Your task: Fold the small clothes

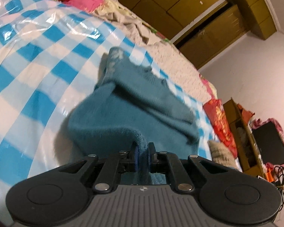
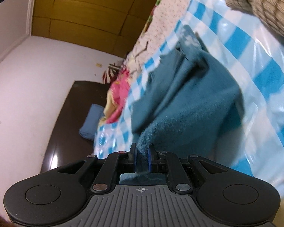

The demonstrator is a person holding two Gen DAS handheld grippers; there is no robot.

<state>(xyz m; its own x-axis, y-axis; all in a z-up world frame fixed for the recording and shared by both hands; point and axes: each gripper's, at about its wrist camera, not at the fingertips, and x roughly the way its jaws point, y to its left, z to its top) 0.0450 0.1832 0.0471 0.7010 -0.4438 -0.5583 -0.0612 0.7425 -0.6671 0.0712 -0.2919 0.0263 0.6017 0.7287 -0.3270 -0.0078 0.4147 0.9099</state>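
Two grippers, both clamped on the teal knit garment (image 1: 123, 117): left gripper (image 1: 142, 156) and right gripper (image 2: 142, 157) each pinch a bunch of its near edge between closed jaws. Garment's far part lies on the blue-checked plastic sheet (image 1: 37, 60) over the bed, near edge lifted. One sleeve looks already laid across the body; fold seems partway, with the held edge not yet carried over and set down. Left view alone shows the wardrobe (image 1: 208, 19) at 1 o'clock and a cardboard box (image 1: 238, 132) at 3. Right view alone shows a plaid cloth (image 2: 265, 3) at 1 o'clock and a dark headboard panel (image 2: 70, 113) at 9.
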